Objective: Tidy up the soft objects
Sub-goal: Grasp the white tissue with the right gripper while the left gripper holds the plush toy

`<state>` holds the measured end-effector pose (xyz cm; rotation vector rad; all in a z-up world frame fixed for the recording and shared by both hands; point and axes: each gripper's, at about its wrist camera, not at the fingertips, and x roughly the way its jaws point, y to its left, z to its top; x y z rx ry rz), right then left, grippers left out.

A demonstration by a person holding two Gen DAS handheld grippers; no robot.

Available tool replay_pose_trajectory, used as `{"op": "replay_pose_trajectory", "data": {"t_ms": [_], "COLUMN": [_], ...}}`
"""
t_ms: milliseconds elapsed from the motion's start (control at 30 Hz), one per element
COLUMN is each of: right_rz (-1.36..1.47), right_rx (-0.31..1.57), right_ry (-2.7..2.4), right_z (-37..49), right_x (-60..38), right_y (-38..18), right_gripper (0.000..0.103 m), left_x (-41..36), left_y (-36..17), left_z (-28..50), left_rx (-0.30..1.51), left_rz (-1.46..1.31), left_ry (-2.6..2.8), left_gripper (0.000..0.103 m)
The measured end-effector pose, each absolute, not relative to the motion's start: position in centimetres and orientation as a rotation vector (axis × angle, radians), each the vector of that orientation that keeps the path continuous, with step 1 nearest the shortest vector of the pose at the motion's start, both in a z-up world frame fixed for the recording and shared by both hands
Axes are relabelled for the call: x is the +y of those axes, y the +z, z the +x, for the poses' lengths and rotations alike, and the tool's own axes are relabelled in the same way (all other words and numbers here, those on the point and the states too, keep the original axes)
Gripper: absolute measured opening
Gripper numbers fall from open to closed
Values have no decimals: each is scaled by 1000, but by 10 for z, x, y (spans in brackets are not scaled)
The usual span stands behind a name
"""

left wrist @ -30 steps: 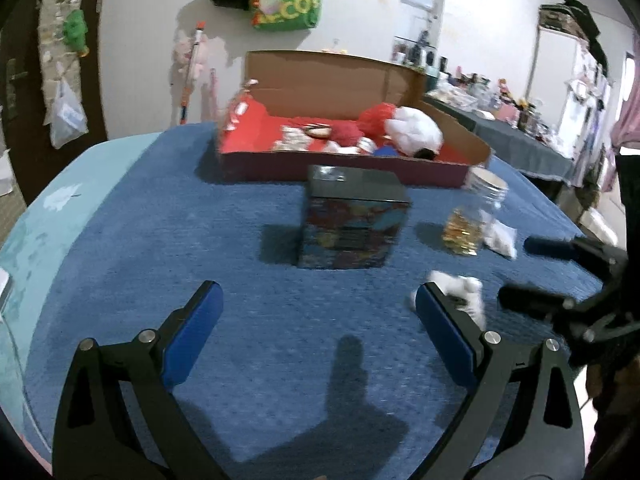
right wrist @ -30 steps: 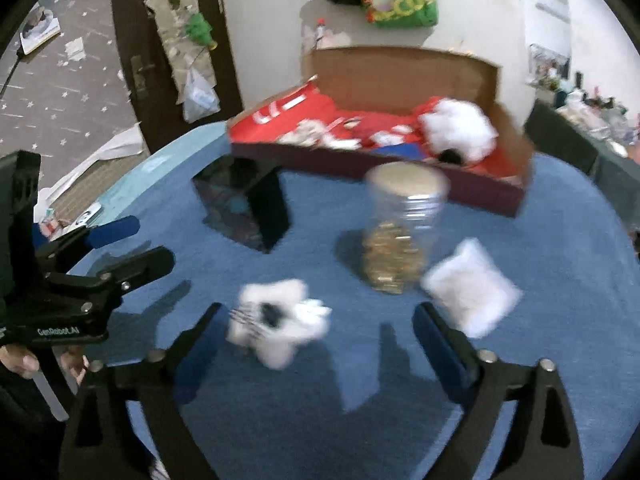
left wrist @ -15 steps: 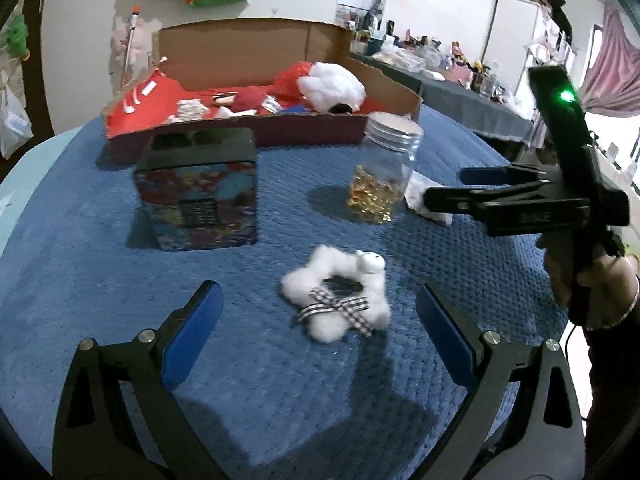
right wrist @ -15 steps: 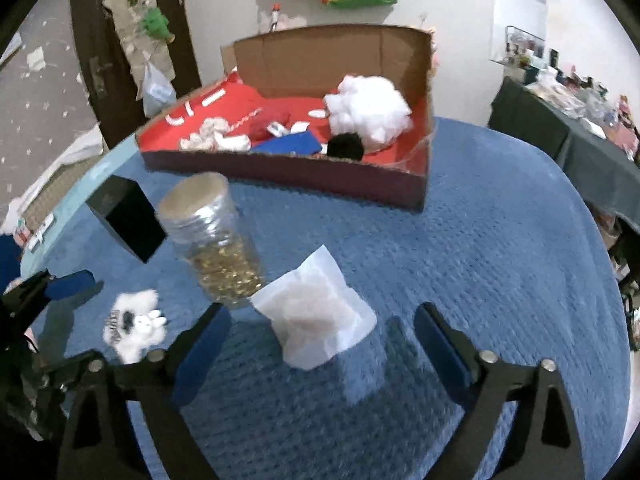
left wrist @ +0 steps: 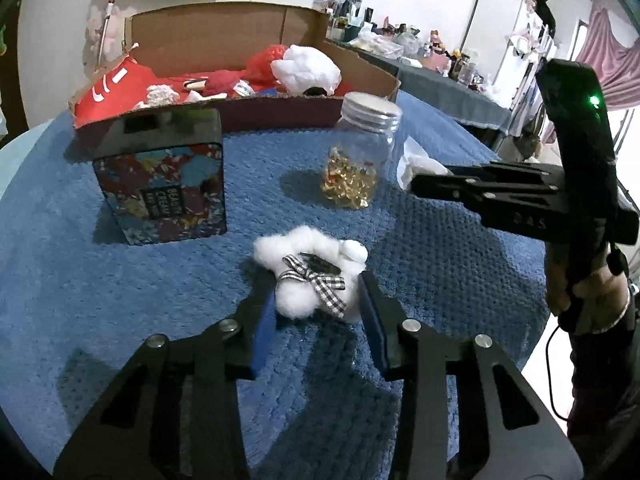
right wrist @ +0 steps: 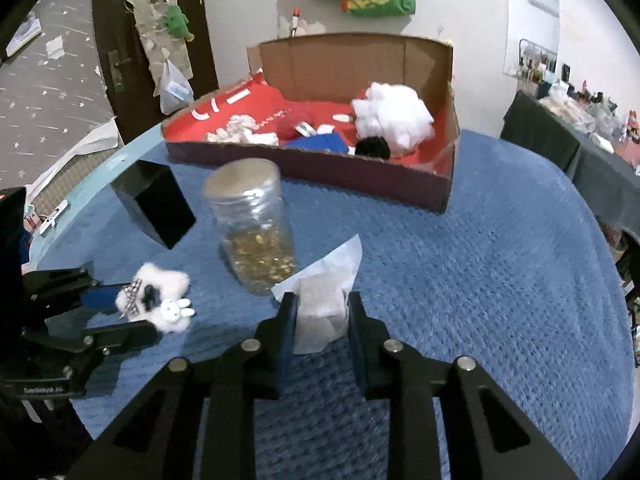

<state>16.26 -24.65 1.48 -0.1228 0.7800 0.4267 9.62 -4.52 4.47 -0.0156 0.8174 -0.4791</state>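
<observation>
Two tongs (left wrist: pixel 318 300) (right wrist: pixel 320 312), two soft toys (left wrist: pixel 308 276) (right wrist: pixel 324 300).

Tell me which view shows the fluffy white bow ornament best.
The left wrist view: the fluffy white bow ornament lies close and sharp, its checked ribbon facing the camera. The right wrist view shows it small at the left edge, between the left tool's pads.

wall (right wrist: pixel 240 8): white | door (right wrist: pixel 116 32): dark brown | side table (left wrist: pixel 452 92): grey cloth, cluttered | curtain (left wrist: pixel 604 56): pink
</observation>
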Motion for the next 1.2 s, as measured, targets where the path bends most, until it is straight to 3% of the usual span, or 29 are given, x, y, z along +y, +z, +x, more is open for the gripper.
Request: {"op": "replay_pose_trajectory", "data": {"t_ms": [467, 500, 600, 633, 667, 700, 767, 867, 1100, 1133, 1167, 1200], "right_rz": [-79, -79, -80, -82, -81, -78, -77, -84, -132, -137, -139, -142], "right_rx": [789, 791, 809, 816, 822, 831, 834, 823, 795, 786, 780, 779], "right_ry": [400, 400, 402, 400, 401, 400, 398, 398, 363, 356, 354, 354], "right_z": [152, 151, 148, 147, 146, 146, 143, 140, 138, 137, 137, 137], "right_x": [-252, -253, -253, -253, -254, -254, -254, -252, -248, -248, -248, -248], "right_y": [15, 14, 8, 5, 2, -1, -7, -8, -10, -10, -10, -10], "right_gripper": [26, 26, 28, 29, 36, 52, 66, 71, 68, 64, 50, 43], "left_x": [-32, -32, -33, -33, -33, -34, -37, -42, -49, -49, -49, -49], "left_y": [48, 47, 42, 41, 40, 40, 39, 38, 36, 36, 36, 37], "left_z": [91, 90, 89, 88, 88, 87, 89, 93, 108, 108, 107, 106], "left_rx": [823, 825, 832, 832, 826, 820, 821, 818, 822, 819, 814, 806], "left_rz": [-17, -4, 23, 28, 34, 40, 53, 81, 124, 121, 122, 125], "left_ry": [-495, -491, -475, -471, -469, -472, -471, -459, -465, -470, -473, -475], "left_gripper": [37, 39, 63, 67, 67, 68, 69, 69, 69, 65, 60, 57]}}
